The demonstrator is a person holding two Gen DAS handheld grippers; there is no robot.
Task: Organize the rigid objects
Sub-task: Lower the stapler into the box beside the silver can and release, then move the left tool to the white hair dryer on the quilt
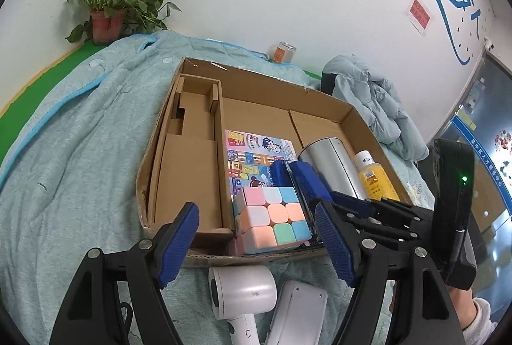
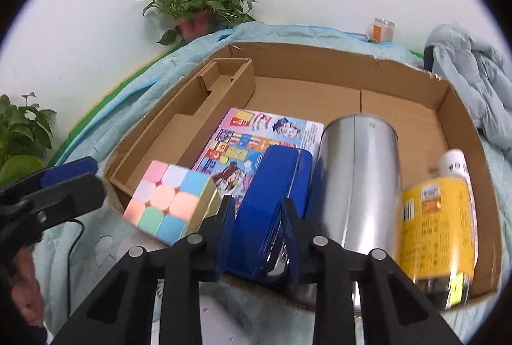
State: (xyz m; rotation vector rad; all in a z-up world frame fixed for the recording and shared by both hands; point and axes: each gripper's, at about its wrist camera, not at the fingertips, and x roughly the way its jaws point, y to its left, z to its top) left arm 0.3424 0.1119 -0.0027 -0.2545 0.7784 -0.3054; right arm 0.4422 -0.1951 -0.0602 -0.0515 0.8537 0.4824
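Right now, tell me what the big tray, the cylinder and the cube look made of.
Tray: brown corrugated cardboard, matte; fluting shows along its cut near edge. Cylinder: probably brushed metal, silvery, with soft streaked reflections and a seam. Cube: likely plastic, smooth pastel tiles with a faint sheen.

So the whole setup sits on a light blue quilt (image 1: pixel 80 127) spread over a green surface (image 1: pixel 38 86) (only an edge of it shows). Lying right on the quilt: an open cardboard box (image 1: pixel 358 118), a white hair dryer (image 1: pixel 243 290), a white flat gadget (image 1: pixel 299 313) and a bunched-up pale blue jacket (image 1: pixel 371 102).
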